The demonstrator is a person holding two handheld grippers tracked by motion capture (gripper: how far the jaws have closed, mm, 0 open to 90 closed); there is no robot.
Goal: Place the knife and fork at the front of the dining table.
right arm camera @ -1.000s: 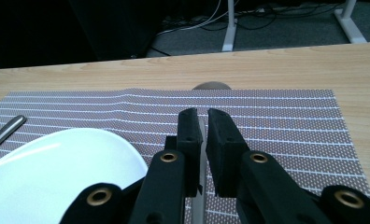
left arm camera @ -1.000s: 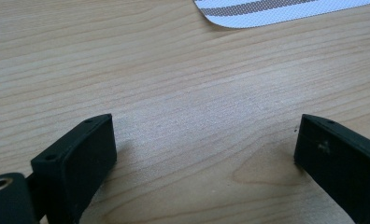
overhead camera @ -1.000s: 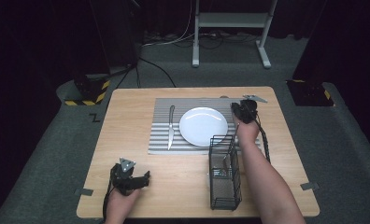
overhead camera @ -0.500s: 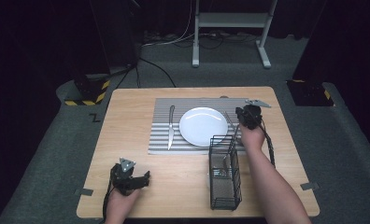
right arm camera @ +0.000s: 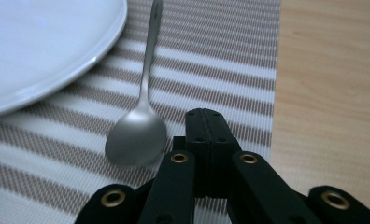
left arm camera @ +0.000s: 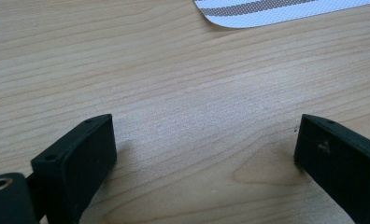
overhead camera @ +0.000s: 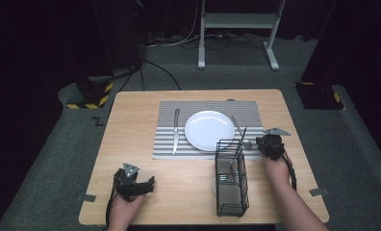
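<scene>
A metal spoon (overhead camera: 237, 127) lies on the striped placemat (overhead camera: 165, 144), just right of the white plate (overhead camera: 209, 130). A knife (overhead camera: 176, 130) lies left of the plate. My right gripper (overhead camera: 268, 144) sits at the placemat's right edge. In the right gripper view its jaws (right arm camera: 205, 114) are shut with nothing between them, just right of the spoon's bowl (right arm camera: 135, 137) and apart from it; the plate (right arm camera: 43, 51) fills the upper left. My left gripper (overhead camera: 147, 183) rests near the table's front left. Its jaws (left arm camera: 204, 123) stand wide open over bare wood.
A tall black wire caddy (overhead camera: 231, 178) stands at the front right of the wooden table (overhead camera: 131, 110), close to my right forearm; something pale shows through its wires. A corner of the placemat (left arm camera: 276, 9) lies ahead of the left gripper.
My right gripper has drawn back from beside the plate's far right toward the front and right, along the spoon. The left gripper has not moved.
</scene>
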